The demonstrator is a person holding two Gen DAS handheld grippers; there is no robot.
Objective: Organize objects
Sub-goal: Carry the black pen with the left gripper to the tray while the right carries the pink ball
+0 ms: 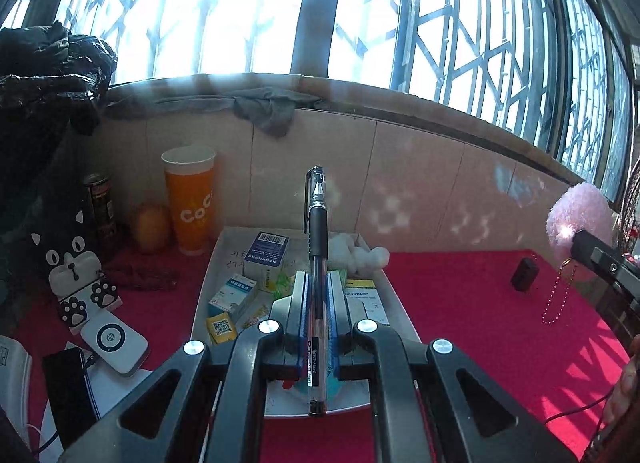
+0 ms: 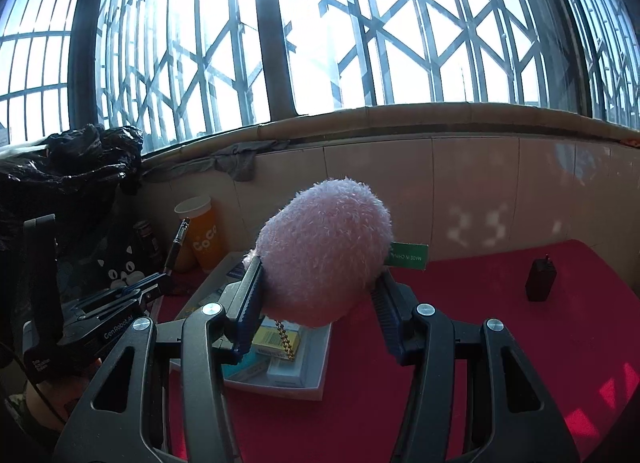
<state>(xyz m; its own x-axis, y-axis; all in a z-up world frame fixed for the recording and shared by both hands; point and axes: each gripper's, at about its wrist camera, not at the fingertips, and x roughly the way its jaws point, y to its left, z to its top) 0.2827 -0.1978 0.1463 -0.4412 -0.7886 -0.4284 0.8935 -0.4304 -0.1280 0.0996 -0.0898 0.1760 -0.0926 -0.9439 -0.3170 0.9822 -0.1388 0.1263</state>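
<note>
The left gripper (image 1: pixel 316 283) is clamped on a black capped gel pen with a clear barrel (image 1: pixel 317 247), held above the white tray (image 1: pixel 400 303). The right gripper (image 2: pixel 316 283) squeezes a fluffy pink plush ball (image 2: pixel 324 251), its gold bead chain (image 2: pixel 286 341) dangling over the tray.

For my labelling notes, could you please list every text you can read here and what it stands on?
"CoCo": orange cup.
"MADE IN CHINA": green tag on the pink plush.
"GenRobot.AI": left gripper.
"UCOPHAGE", start hidden: white box in the tray.
Pen label and other boxes: too small.
</note>
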